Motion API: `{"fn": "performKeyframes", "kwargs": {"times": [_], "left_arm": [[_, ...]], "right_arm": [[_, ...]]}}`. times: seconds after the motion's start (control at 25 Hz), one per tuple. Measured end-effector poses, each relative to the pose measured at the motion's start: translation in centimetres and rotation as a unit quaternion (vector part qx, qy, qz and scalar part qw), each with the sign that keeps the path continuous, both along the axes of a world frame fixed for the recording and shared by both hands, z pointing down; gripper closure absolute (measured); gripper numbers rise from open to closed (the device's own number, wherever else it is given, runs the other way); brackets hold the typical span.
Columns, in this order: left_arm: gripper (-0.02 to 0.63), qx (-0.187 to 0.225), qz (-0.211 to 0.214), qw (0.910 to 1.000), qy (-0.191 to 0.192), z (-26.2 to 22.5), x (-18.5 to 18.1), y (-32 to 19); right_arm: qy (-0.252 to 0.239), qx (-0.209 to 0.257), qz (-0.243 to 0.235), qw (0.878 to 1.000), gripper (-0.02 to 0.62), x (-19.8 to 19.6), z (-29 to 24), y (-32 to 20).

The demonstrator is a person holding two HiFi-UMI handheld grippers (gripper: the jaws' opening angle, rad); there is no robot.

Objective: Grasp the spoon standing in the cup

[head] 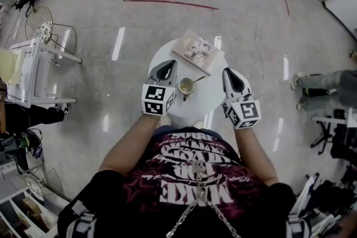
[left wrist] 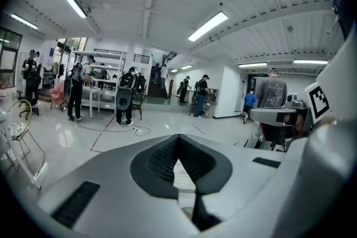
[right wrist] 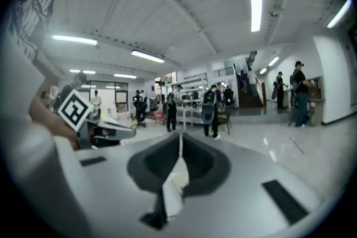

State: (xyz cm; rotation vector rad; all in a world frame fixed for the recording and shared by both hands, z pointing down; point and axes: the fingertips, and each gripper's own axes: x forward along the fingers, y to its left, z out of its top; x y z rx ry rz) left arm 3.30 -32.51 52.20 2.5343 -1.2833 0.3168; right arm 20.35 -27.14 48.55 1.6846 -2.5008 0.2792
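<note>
Cup [head: 186, 86] stands near the middle of a small round white table [head: 207, 98], on the side nearest the person; spoon [head: 197, 79] stands in it with its handle leaning over the rim up and to the right, toward the right-hand side of the table, which probably makes it the easier reach for the right tool; a book [head: 196, 52] lies flat on the far part of the tabletop, apart from the cup and out of the way.

Left gripper [head: 168, 64] and right gripper [head: 228, 72] hang over the table's two edges with the cup between them, both pointing away from the body; this looks like a ready stance with the grasp not yet begun, each tool beside the cup and touching nothing.

In the left gripper view the left gripper's [left wrist: 178, 137] jaws meet at their tips, with only a sliver of pale tabletop showing through the gap lower down; nothing sits between them. In the right gripper view the right gripper's [right wrist: 180, 139] jaws likewise run together into one seam at the tip, empty; neither view shows the spoon ahead of the jaws. Whichever tool goes for the handle would have to spread its jaws first, then come in around the slanted handle above the rim.
</note>
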Motion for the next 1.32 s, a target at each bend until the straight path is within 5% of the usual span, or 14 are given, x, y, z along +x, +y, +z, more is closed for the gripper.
{"fn": "performKeyframes", "kwargs": {"times": [0.28,1.32], "left_arm": [[0.581,0.072,0.0,0.9969,0.031,-6.6,1.2,0.9],[0.581,0.056,0.012,0.9977,0.037,-5.4,2.8,1.0]], "right_arm": [[-0.012,0.036,-0.014,0.999,0.558,-1.0,-3.4,0.6],[0.016,0.024,-0.016,0.999,0.56,-0.6,-2.9,0.9]]}}
